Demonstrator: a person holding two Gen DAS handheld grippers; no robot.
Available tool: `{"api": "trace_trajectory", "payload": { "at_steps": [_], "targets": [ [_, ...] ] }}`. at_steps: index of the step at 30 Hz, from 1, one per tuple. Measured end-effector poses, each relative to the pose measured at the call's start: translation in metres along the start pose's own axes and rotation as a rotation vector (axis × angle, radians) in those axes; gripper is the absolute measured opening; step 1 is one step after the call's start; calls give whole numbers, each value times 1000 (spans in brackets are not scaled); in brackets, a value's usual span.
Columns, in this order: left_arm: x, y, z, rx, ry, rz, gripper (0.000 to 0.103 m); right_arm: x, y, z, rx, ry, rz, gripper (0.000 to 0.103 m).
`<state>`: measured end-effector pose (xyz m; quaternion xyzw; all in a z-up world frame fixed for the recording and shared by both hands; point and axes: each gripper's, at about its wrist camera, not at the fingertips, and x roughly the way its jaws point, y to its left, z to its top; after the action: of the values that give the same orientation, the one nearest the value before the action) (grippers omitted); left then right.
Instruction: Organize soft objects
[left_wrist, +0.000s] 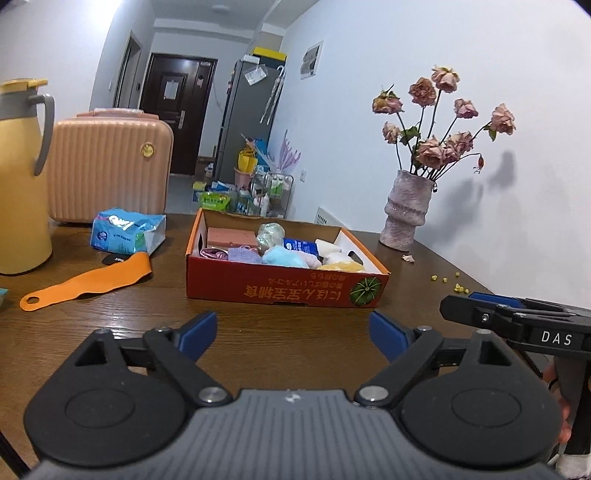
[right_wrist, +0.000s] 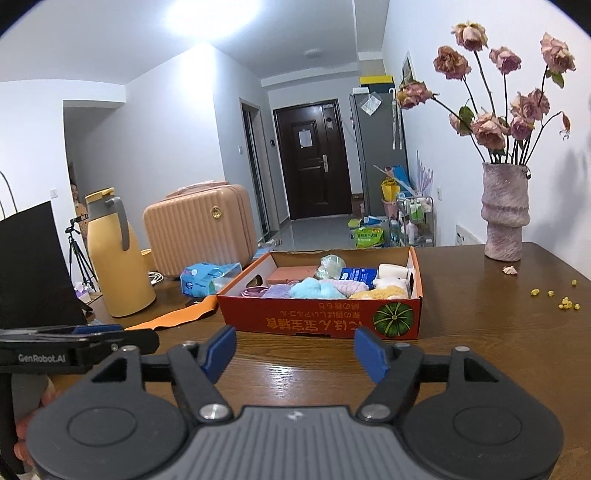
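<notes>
A red cardboard box (left_wrist: 284, 288) (right_wrist: 321, 317) sits on the wooden table. It holds several soft items: a light blue plush (left_wrist: 284, 256) (right_wrist: 314, 290), a purple sponge (left_wrist: 242, 254), a pink block (left_wrist: 231, 238), a yellow plush (left_wrist: 341, 266) (right_wrist: 378, 292) and white pieces. My left gripper (left_wrist: 293, 334) is open and empty, a little short of the box's near wall. My right gripper (right_wrist: 295, 354) is open and empty, also just in front of the box. The right gripper shows at the right edge of the left wrist view (left_wrist: 517, 321).
A blue tissue pack (left_wrist: 127, 230) (right_wrist: 207, 278) and an orange strap (left_wrist: 88, 282) lie left of the box. A yellow thermos (left_wrist: 20, 177) and a pink suitcase (left_wrist: 110, 166) stand at the back left. A vase of dried roses (left_wrist: 406, 210) (right_wrist: 504, 212) stands at the right, with yellow crumbs (right_wrist: 561, 302) nearby.
</notes>
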<state>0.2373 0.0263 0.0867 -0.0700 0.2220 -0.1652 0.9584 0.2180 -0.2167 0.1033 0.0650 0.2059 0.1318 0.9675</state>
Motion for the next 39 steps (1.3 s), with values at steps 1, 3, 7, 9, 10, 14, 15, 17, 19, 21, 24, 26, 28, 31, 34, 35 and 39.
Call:
{"api": "trace_trajectory", "payload": {
  "at_steps": [1, 3, 7, 9, 10, 14, 15, 17, 19, 21, 24, 26, 28, 31, 34, 35, 39],
  "targets": [
    [-4, -1, -2, 2, -7, 4, 94, -4, 1, -2, -1, -6, -2, 76],
    [-11, -3, -5, 5, -14, 7, 95, -10, 4, -6, -2, -22, -9, 82],
    [-26, -4, -13, 7, -33, 15, 98, -26, 10, -14, -2, -42, -12, 83],
    [-34, -4, -17, 3, -46, 21, 99, -33, 13, -19, -5, -49, -19, 84],
    [-37, -4, -19, 4, -50, 24, 100, -36, 14, -21, -6, -52, -21, 84],
    [-51, -4, -31, 1, -69, 47, 100, -51, 19, -33, -7, -66, -35, 85],
    [-55, -3, -35, -1, -73, 52, 100, -55, 20, -36, -8, -72, -37, 86],
    [-63, -3, -43, -6, -79, 60, 100, -62, 22, -42, -1, -78, -38, 86],
    [-71, -4, -50, -8, -85, 69, 101, -70, 23, -49, 6, -76, -39, 86],
    [-77, -5, -57, 0, -92, 81, 102, -77, 24, -56, 8, -75, -43, 86],
    [-87, -8, -67, 14, -96, 100, 102, -88, 27, -67, 5, -72, -50, 87],
    [-94, -12, -73, 20, -97, 103, 102, -95, 28, -73, -2, -71, -58, 87],
    [-102, -16, -79, 24, -108, 107, 102, -103, 30, -80, -6, -76, -63, 87],
    [-115, -24, -87, 46, -128, 112, 103, -114, 32, -87, -8, -76, -59, 88],
    [-125, -30, -95, 51, -133, 104, 103, -121, 35, -93, -10, -71, -52, 91],
    [-128, -31, -97, 49, -129, 99, 103, -123, 36, -95, -13, -68, -51, 91],
    [-137, -35, -106, 44, -122, 109, 103, -128, 40, -104, -22, -64, -56, 91]
  ]
}}
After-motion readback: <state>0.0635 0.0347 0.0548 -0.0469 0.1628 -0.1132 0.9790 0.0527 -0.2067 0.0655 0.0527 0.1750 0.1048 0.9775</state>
